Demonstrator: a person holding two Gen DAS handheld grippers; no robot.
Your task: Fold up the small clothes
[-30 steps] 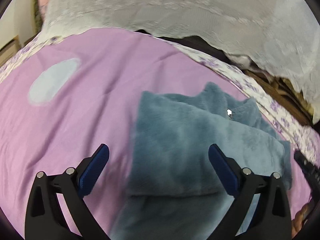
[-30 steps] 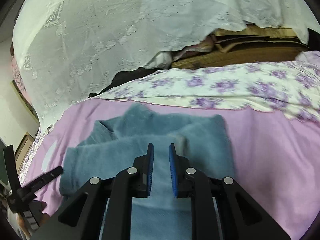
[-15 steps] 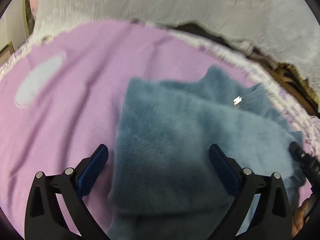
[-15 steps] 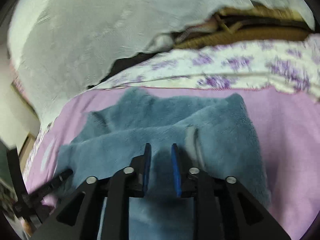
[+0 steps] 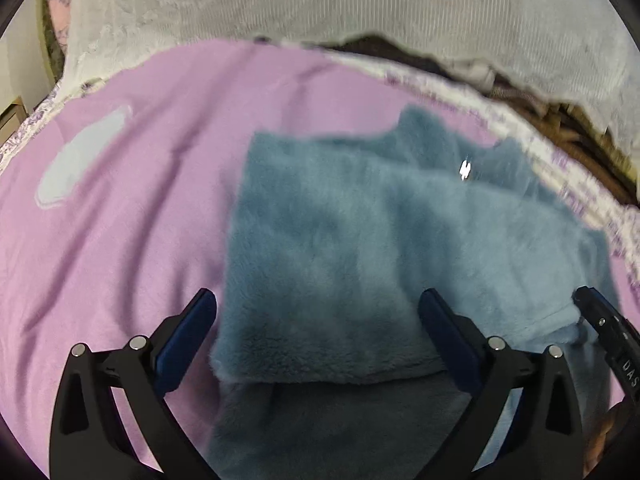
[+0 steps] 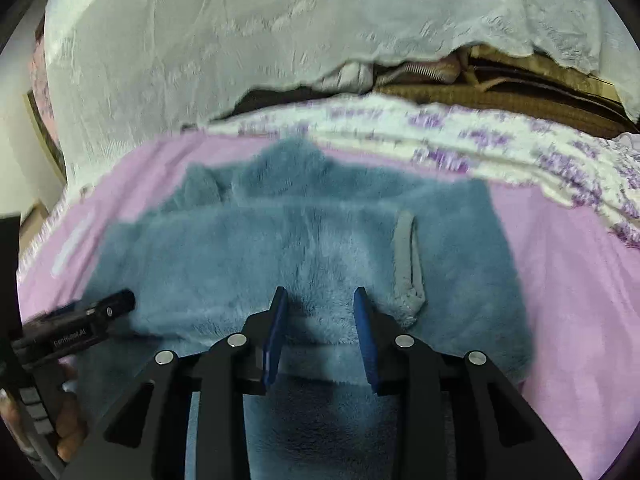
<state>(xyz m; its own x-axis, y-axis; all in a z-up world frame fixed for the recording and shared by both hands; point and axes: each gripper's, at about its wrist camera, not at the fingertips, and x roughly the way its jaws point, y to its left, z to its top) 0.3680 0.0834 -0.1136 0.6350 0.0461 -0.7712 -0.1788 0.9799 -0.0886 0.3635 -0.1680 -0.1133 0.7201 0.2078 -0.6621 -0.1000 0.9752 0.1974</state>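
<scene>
The right gripper (image 6: 318, 320), nearly pressed together a second ago, is now parted over the fuzzy blue garment (image 6: 304, 248). The left gripper (image 5: 318, 320) is kept spread wide. The garment's laid folded on the pink bedsheet (image 5: 140, 220).

One blue fleece garment (image 5: 360, 248), one pink blanket (image 5: 140, 200), one white lace cover (image 6: 240, 32), two grippers

A bed under a pink sheet (image 5: 140, 208) fills the foreground. Beyond it lie a purple-flowered white cover (image 6: 500, 148), stacked brown bedding (image 6: 500, 92) and draped white lace cloth (image 6: 220, 40). Dim light.
</scene>
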